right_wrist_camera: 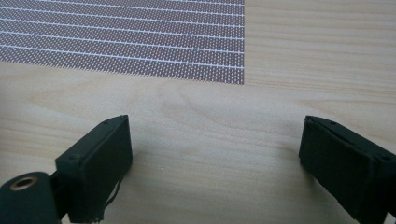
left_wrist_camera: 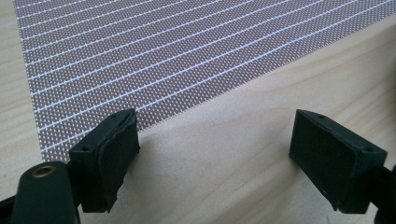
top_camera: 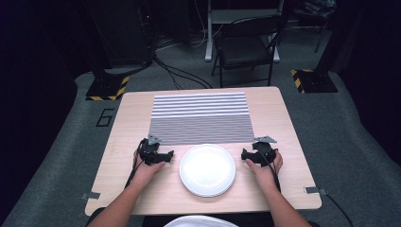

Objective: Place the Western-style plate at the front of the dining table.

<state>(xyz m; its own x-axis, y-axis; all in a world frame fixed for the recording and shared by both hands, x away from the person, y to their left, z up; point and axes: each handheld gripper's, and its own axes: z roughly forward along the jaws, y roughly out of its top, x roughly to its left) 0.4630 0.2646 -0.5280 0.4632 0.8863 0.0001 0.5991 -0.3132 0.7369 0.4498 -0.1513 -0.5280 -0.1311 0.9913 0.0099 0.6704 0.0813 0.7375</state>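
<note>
With the white plate lying near-centre on the bench between them, the left gripper and right gripper rested with fingers spread and empty, best brought in level toward opposite rims.

Both forearms of the person run off the bottom edge in the high view, as does a white shape at the surface's near edge. The striped mat is cropped in both gripper views.
</note>
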